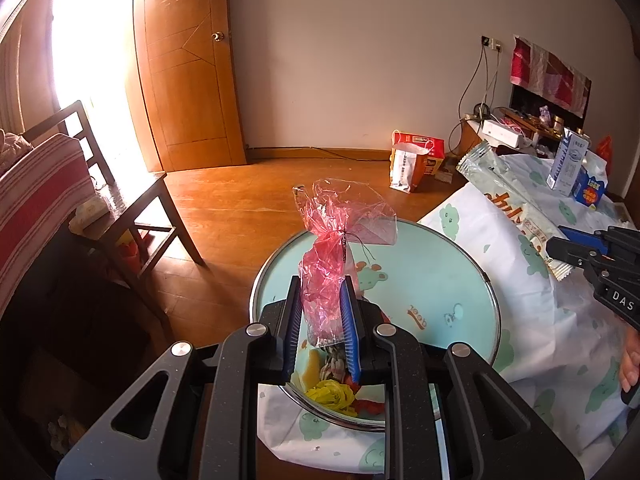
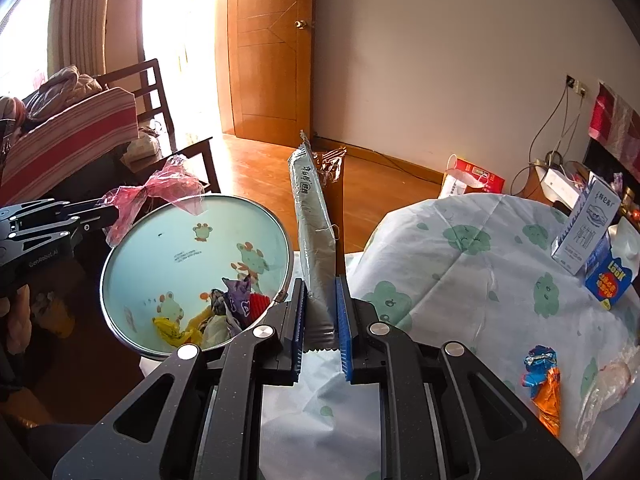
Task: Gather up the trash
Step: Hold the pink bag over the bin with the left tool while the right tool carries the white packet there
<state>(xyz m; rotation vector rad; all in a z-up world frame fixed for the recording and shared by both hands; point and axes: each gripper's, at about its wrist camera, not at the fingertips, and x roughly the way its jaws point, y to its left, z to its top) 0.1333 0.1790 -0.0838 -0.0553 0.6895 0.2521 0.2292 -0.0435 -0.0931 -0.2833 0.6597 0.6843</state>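
Note:
My left gripper [image 1: 322,312] is shut on a crumpled pink cellophane wrapper [image 1: 334,240] and holds it above the round mint-green basin [image 1: 440,264]. The basin [image 2: 168,236] has several crumpled wrappers [image 2: 224,316] in its near part. My right gripper [image 2: 320,320] is shut on a long silvery snack wrapper [image 2: 312,224] that stands upright between the basin and the table. The left gripper with the pink wrapper [image 2: 160,192] shows at the left of the right wrist view. The right gripper [image 1: 560,254] with the snack wrapper [image 1: 504,196] shows at the right of the left wrist view.
The table has a white cloth [image 2: 460,264] with green cloud prints. On it lie a blue-orange wrapper [image 2: 544,380], a clear plastic bag [image 2: 608,384], a milk carton [image 2: 588,228] and a blue box [image 2: 610,276]. A wooden chair [image 1: 132,208] stands left; shopping bags [image 1: 416,160] sit on the floor.

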